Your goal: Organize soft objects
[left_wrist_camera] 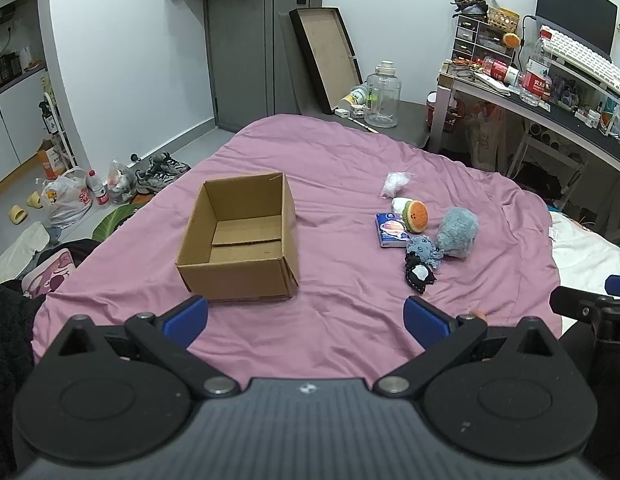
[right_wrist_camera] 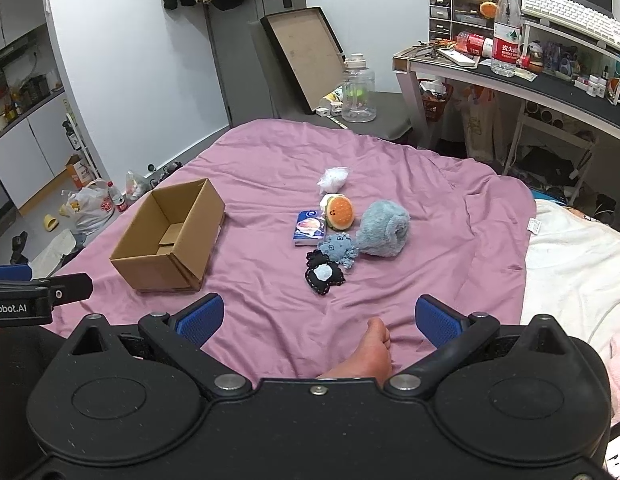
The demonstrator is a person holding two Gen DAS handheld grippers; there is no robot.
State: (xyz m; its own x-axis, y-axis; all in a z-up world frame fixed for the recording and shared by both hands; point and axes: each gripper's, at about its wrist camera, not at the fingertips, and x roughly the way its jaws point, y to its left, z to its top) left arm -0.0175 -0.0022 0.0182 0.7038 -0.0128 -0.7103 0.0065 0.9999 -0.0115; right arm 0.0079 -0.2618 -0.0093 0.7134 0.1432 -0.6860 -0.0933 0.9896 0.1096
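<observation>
— Two grippers are held low over the near edge of the pink sheet [left_wrist_camera: 330, 184], and nothing is gripped by either. The left gripper [left_wrist_camera: 306, 320] is seen with its blue pads spread wide, just short of the cardboard box [left_wrist_camera: 238, 240].

— And the right gripper [right_wrist_camera: 319, 316]? Equally parted, nothing between the pads. A bare foot [right_wrist_camera: 370, 348] is caught resting on the sheet right between them, nearer than the box.

— The box is the landmark, then. It is shown open-topped and empty, sitting upright on the sheet.

— Agreed. To the right of the box, well apart from it, the soft objects are clustered. Nearest of the cluster, a black stitched toy [right_wrist_camera: 324, 274] is laid flat. Just behind it, touching, a small blue octopus toy [right_wrist_camera: 339, 247] is seen.

— Beside that, further right of the box, a grey-blue rolled fluffy cloth [right_wrist_camera: 384, 228] is lying on its side. A blue tissue packet [right_wrist_camera: 309, 228] is placed on the box side of the cluster.

— Behind the packet, a burger plush [right_wrist_camera: 339, 213] is tipped on edge, its face turned toward the box. Farthest back, a white crumpled bag [right_wrist_camera: 333, 178] is set alone.

— Beyond the box's far side, a clear water jug [left_wrist_camera: 382, 94] is stood past the bed, with a desk [right_wrist_camera: 550, 88] off to the right of it.
</observation>
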